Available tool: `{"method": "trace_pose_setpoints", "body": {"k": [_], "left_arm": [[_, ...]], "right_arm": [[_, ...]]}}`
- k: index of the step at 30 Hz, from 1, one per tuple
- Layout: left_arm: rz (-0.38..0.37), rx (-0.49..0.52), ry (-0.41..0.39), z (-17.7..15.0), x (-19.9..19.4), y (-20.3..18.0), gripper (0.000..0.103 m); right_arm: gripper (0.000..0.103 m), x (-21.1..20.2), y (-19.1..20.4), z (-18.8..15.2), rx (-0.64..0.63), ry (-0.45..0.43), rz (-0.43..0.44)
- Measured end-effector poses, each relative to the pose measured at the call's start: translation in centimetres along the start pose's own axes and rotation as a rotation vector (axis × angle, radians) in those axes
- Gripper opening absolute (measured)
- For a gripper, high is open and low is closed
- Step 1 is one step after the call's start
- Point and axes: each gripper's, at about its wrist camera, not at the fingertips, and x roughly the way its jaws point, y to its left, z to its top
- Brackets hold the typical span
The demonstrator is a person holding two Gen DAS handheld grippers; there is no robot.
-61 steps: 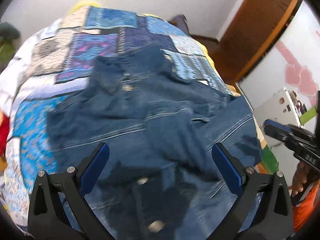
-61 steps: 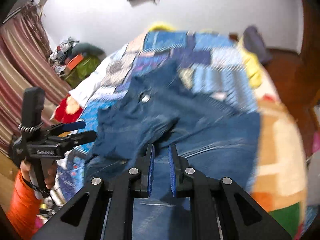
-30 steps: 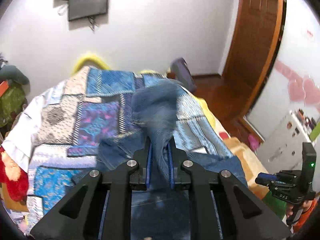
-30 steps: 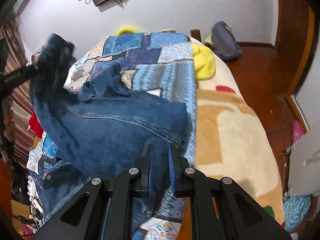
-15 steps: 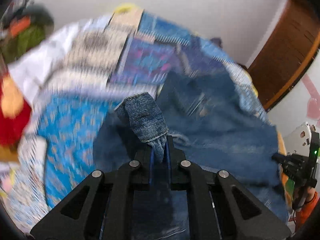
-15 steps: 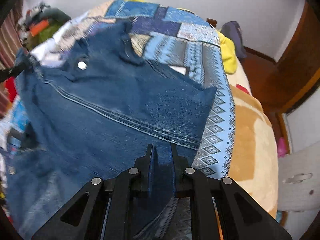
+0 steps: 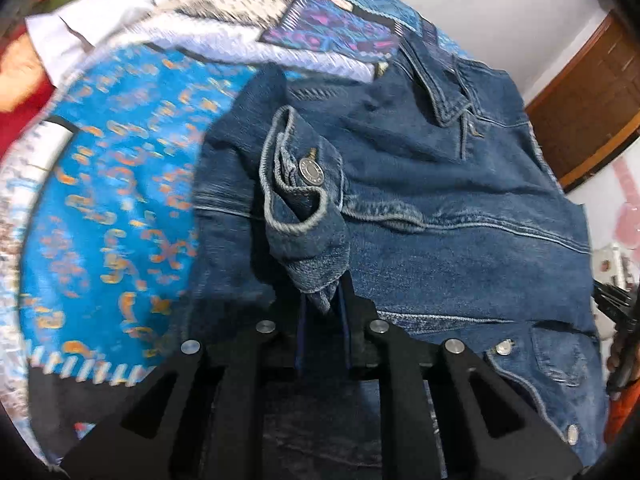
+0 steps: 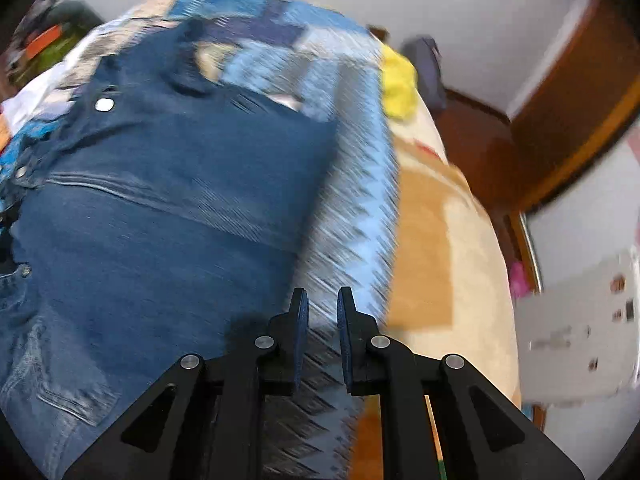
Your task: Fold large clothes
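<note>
A dark blue denim jacket lies spread on a patchwork bedspread, collar toward the far end. One sleeve is folded onto the jacket's front; its cuff, with a metal snap, lies just beyond my left gripper. The cuff's corner sits pinched between the jaws, which are opening. In the right wrist view the jacket fills the left half. My right gripper is shut with nothing in it, hovering over the bedspread's blue zigzag border just right of the jacket's edge.
The bed's right edge shows a tan and cream blanket. Beyond it are the wooden floor and a brown door. A yellow cloth lies at the far end of the bed. Red and white fabrics lie at the left side.
My left gripper swung down and brought the sleeve cuff from the air onto the jacket's front. My right gripper slid right, off the jacket onto the bedspread's border.
</note>
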Motion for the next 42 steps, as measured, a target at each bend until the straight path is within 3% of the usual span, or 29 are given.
{"method": "trace_pose_setpoints", "body": {"k": [5, 7, 9, 12, 15, 17, 18, 19, 20, 23, 24, 26, 28, 34, 39, 42], "left_arm": [[0.029, 0.022, -0.049, 0.0, -2.8, -0.2, 0.015], [0.048, 0.031, -0.025, -0.1, -2.6, -0.1, 0.016], [0.067, 0.028, 0.011, -0.3, -1.8, 0.2, 0.023], [0.116, 0.011, 0.065, -0.7, 0.3, 0.7, 0.04], [0.094, -0.02, 0.082, -1.4, 1.0, 1.4, 0.042], [0.088, -0.02, 0.077, -1.5, 0.9, 1.5, 0.043], [0.087, -0.018, 0.081, -1.5, 0.9, 1.6, 0.043], [0.083, -0.018, 0.088, -1.5, 0.9, 1.7, 0.045], [0.083, -0.02, 0.096, -1.7, 0.7, 1.7, 0.046], [0.097, -0.016, 0.111, -1.8, 0.1, 1.8, 0.054], [0.126, -0.005, 0.114, -1.8, -0.2, 1.8, 0.062], [0.138, 0.021, 0.11, -2.1, -1.2, 1.9, 0.068], [0.205, 0.031, 0.078, -2.0, -2.6, 2.2, 0.083], [0.214, -0.024, -0.003, 0.7, -5.4, 4.6, 0.089], [0.165, -0.106, 0.011, 4.2, -3.3, 5.8, 0.089], [0.125, -0.114, 0.034, 5.4, -1.6, 6.0, 0.089]], "right_arm": [[0.01, -1.3, -2.3, -0.5, 0.099, 0.014, 0.165], [0.01, -2.5, -2.5, -0.1, 0.126, -0.019, 0.261], [0.01, -3.2, -1.8, 0.4, 0.13, -0.046, 0.298], [0.01, -2.2, 0.5, 1.2, 0.086, -0.035, 0.294], [0.011, -0.1, 3.0, 1.5, 0.002, -0.01, 0.212], [0.022, -0.4, 3.7, 0.9, -0.051, -0.041, 0.16], [0.05, -0.6, 3.7, 0.8, -0.069, -0.048, 0.122], [0.086, -0.7, 3.7, 0.6, -0.097, -0.069, 0.001], [0.093, -0.5, 3.3, 0.4, -0.115, -0.086, -0.051], [0.093, -0.3, 1.4, -0.1, -0.05, -0.038, 0.056], [0.093, -0.5, 0.6, -0.3, -0.019, -0.027, 0.09], [0.093, -0.8, -0.3, -0.4, 0.021, -0.014, 0.14], [0.093, -1.4, -1.0, -0.1, 0.064, -0.019, 0.206], [0.093, -2.5, -0.6, 2.5, 0.115, -0.071, 0.337], [0.092, -0.7, 1.0, 4.6, 0.13, -0.062, 0.374], [0.071, 1.7, 1.5, 5.8, 0.135, -0.014, 0.403]]}}
